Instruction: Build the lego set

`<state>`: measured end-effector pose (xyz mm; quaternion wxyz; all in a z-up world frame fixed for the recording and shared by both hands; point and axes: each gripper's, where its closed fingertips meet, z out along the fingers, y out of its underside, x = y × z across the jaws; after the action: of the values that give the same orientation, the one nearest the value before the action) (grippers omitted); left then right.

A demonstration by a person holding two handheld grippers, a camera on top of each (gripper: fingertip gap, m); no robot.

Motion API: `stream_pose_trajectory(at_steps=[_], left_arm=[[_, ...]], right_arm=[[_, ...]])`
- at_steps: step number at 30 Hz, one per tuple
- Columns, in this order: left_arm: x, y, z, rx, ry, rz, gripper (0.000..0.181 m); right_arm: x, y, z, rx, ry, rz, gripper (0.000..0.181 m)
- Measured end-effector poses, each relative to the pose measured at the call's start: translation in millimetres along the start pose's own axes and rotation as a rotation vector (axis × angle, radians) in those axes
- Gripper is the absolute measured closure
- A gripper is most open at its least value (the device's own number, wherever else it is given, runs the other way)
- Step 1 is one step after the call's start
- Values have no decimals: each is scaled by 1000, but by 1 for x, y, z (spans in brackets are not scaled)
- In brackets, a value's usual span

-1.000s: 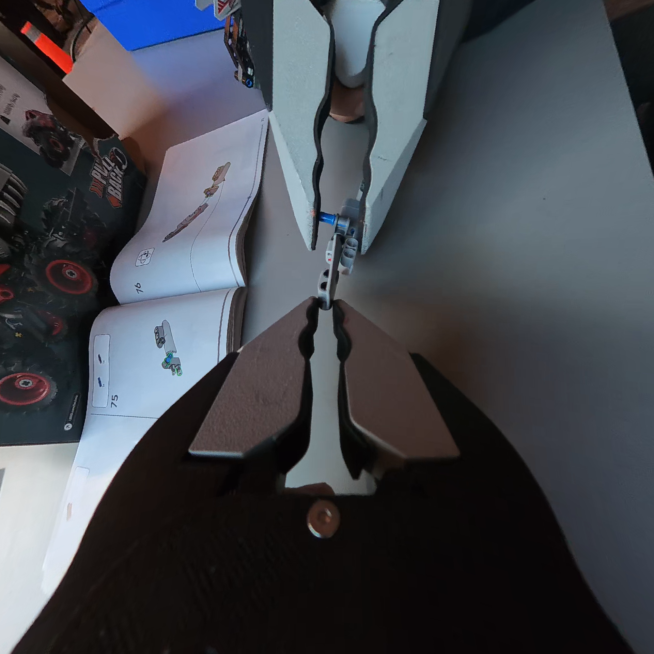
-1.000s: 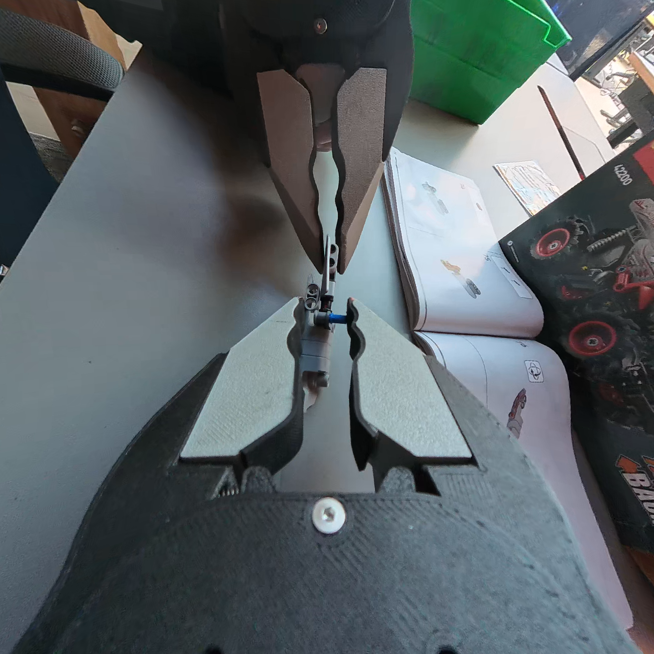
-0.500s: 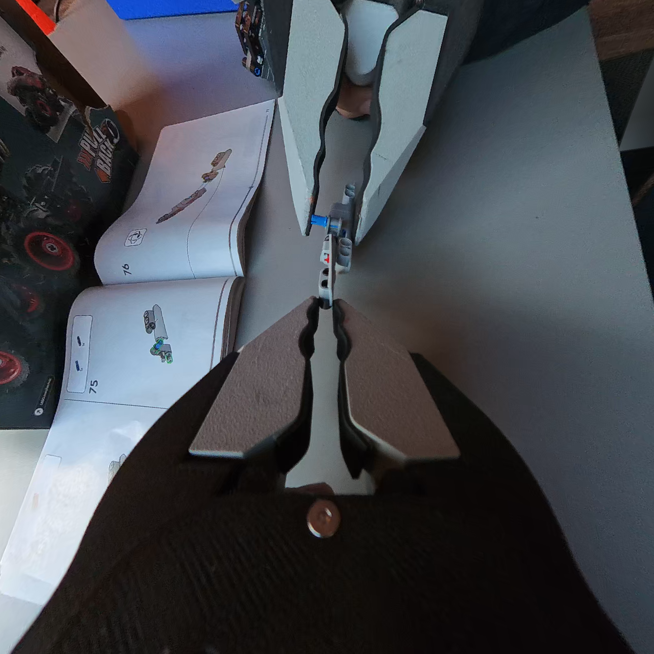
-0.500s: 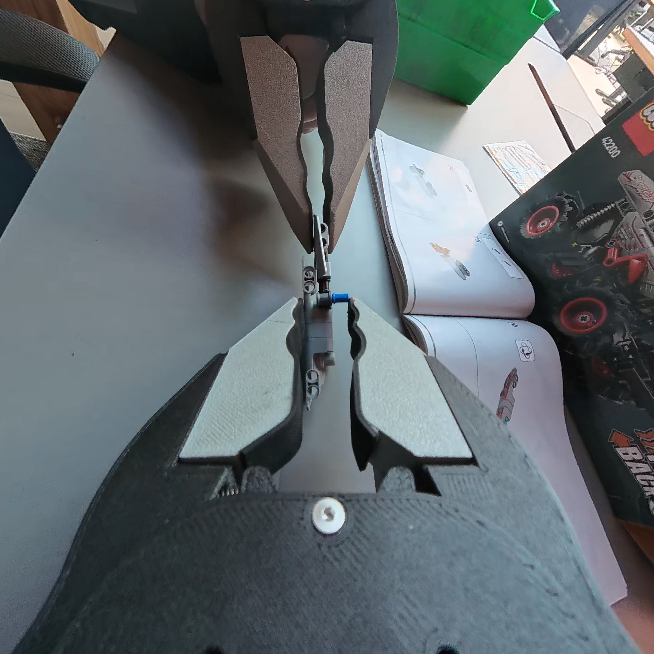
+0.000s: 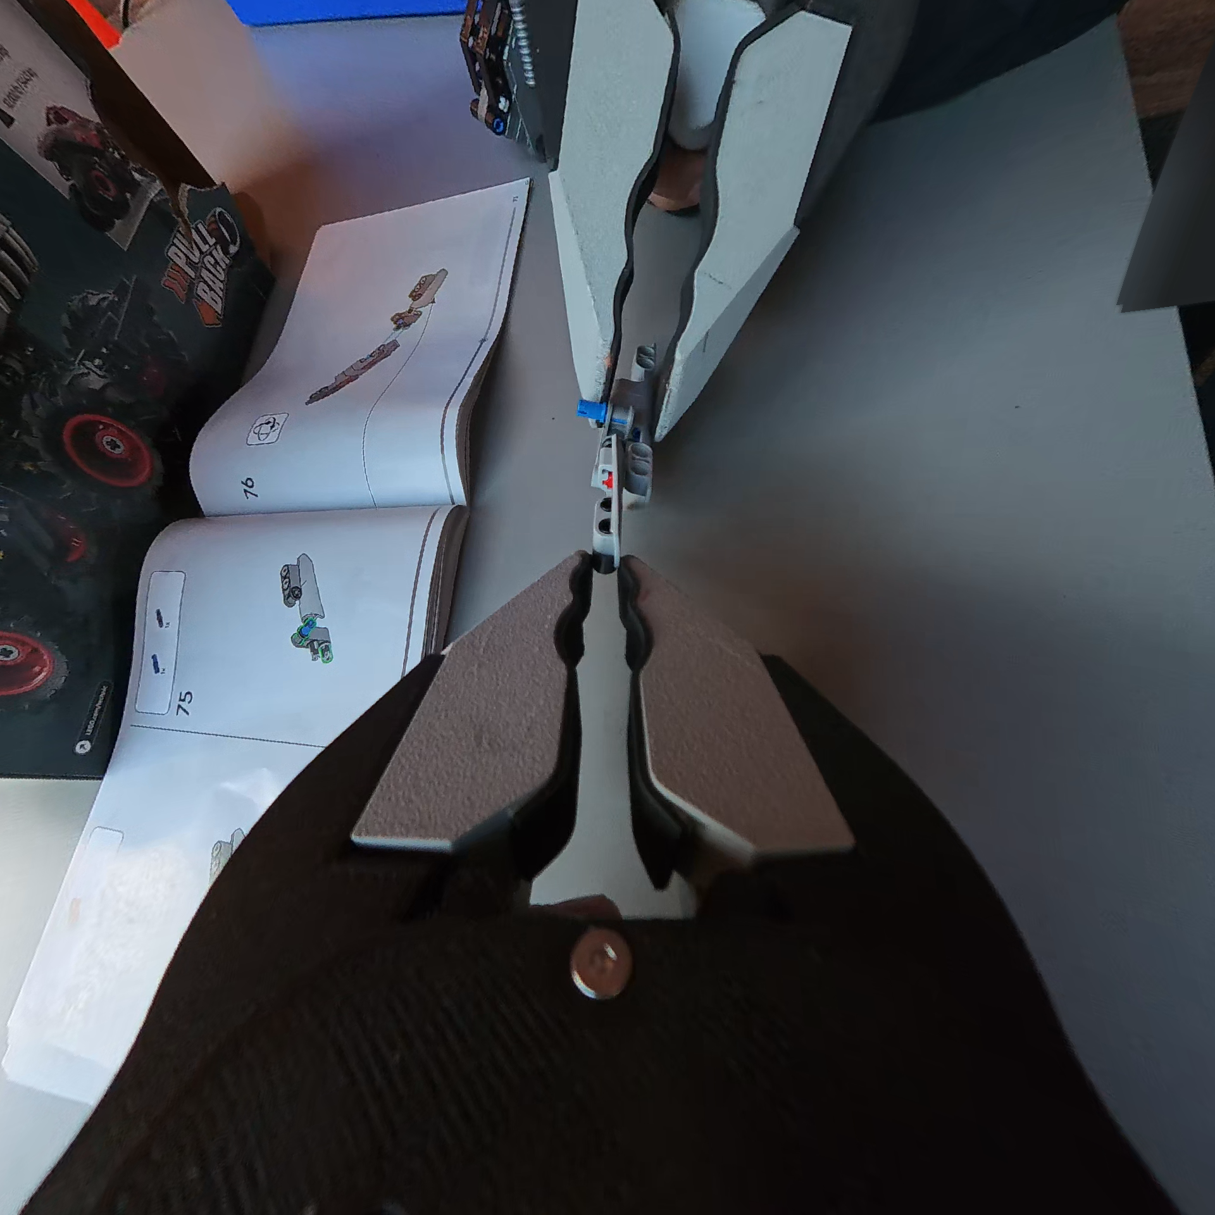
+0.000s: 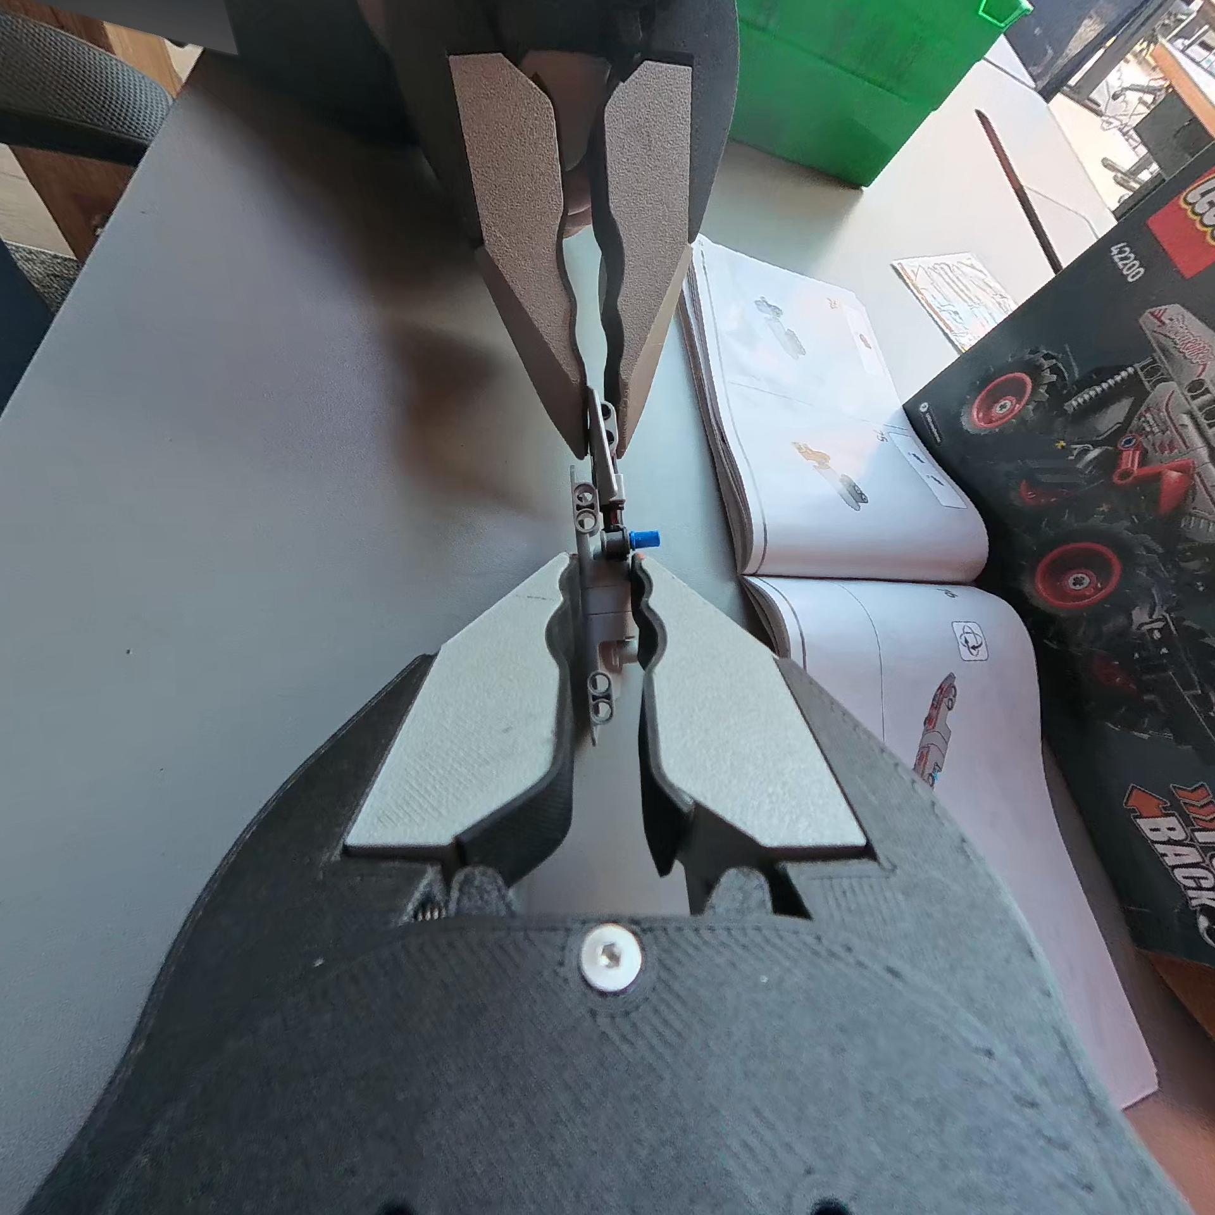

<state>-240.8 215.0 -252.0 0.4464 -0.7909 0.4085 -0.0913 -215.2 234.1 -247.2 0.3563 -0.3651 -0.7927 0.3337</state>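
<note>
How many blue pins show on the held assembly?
1: a blue pin sticks sideways from the assembly at the right gripper tips, toward the booklet. Others may be hidden.

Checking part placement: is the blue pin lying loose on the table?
No: the blue pin sticks out sideways from the grey lego assembly clamped in the right gripper, above the table.

Seen from the left wrist view: on the table, an open instruction booklet at nine o'clock of the left gripper. Set box farther out at nine, touching the booklet. Right gripper at twelve, tip to tip, lego assembly between. Seen from the right wrist view: bin at one o'clock, behind the booklet.
</note>
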Motion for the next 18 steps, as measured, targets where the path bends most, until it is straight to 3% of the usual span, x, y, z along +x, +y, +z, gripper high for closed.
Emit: stream_pose_trajectory(at_steps=[18], left_arm=[[-7,7,-1,-26,10,-87,176]], right_arm=[[5,4,1,-20,11,27,170]])
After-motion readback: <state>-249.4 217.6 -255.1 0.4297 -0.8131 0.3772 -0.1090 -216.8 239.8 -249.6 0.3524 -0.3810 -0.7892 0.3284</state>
